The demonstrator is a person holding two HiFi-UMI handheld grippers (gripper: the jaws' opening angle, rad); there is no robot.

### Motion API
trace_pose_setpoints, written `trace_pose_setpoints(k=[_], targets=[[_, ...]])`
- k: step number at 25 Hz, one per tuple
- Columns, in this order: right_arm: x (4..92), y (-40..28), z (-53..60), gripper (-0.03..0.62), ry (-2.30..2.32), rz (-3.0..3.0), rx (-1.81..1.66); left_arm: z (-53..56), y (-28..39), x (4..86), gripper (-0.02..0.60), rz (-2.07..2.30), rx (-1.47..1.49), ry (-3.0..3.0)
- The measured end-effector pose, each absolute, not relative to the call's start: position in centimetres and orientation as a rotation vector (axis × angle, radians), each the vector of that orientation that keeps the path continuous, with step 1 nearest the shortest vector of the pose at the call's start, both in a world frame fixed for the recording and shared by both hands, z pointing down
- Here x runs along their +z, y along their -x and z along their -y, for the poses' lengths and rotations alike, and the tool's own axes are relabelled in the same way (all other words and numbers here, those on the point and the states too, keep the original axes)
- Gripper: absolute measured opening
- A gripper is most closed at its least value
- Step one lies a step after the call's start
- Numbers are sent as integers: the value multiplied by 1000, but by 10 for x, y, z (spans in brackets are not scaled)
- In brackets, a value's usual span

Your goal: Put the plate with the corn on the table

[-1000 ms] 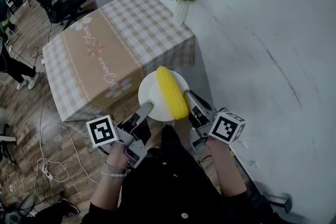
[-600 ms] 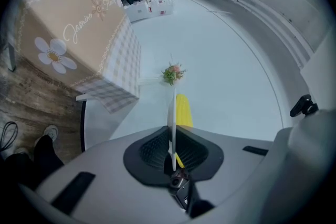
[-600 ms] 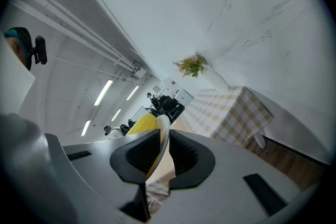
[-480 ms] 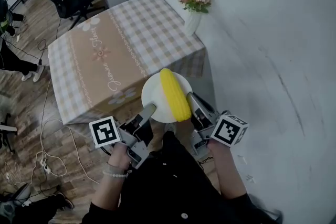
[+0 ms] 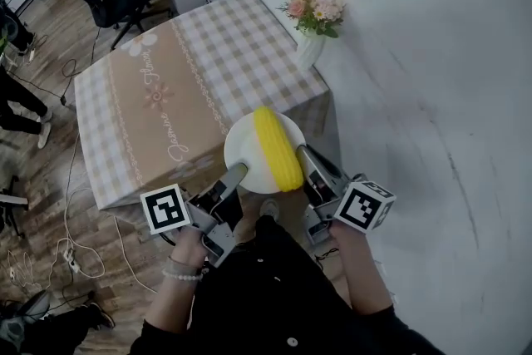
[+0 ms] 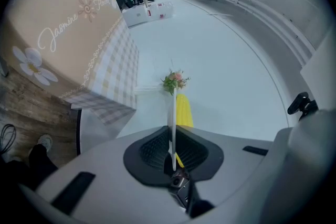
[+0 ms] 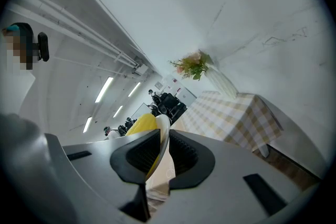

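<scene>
There is one white plate (image 5: 247, 152) and one yellow corn cob (image 5: 277, 148) lying on it, toward its right side. Two claws carry it. The left claw (image 5: 235, 172) pinches the plate's near-left rim. The left gripper view shows the rim (image 6: 172, 118) edge-on, clamped between the dark pads, with the corn (image 6: 183, 111) beyond it. The right claw (image 5: 301, 152) pinches the near-right rim beside the cob's end. In the right gripper view its pads press onto the plate (image 7: 165, 134), and the corn (image 7: 139, 125) bulges on the left of it. Each gripper bears one marker cube, two in all: one on the left (image 5: 162, 209) and one on the right (image 5: 366, 206).

The plate is in the air, in front of the near edge of the single table (image 5: 158, 54). That table is covered with a checked cloth that has a tan runner. The plate does not rest on the tabletop. One white vase of flowers (image 5: 312, 17) stands at the table's far right corner by the wall.

Compared with a second ago, the plate, corn and both claws sit at almost the same spot in the head view, and the grips are unchanged. The table and vase have drifted to the right and slightly down in the picture. The standing person at the left edge shows less.
</scene>
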State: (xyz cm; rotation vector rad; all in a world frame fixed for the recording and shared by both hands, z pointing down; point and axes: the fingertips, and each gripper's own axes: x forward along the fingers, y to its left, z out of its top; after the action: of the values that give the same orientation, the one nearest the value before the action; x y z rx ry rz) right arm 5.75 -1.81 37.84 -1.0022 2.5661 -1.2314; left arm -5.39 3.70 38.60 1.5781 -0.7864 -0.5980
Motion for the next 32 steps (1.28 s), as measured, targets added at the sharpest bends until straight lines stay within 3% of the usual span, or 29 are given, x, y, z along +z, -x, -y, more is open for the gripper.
trace_pose_setpoints(k=[32], targets=[[398, -78, 139, 81, 918, -2650, -1294, 76, 30, 403, 32, 871, -616, -1541]])
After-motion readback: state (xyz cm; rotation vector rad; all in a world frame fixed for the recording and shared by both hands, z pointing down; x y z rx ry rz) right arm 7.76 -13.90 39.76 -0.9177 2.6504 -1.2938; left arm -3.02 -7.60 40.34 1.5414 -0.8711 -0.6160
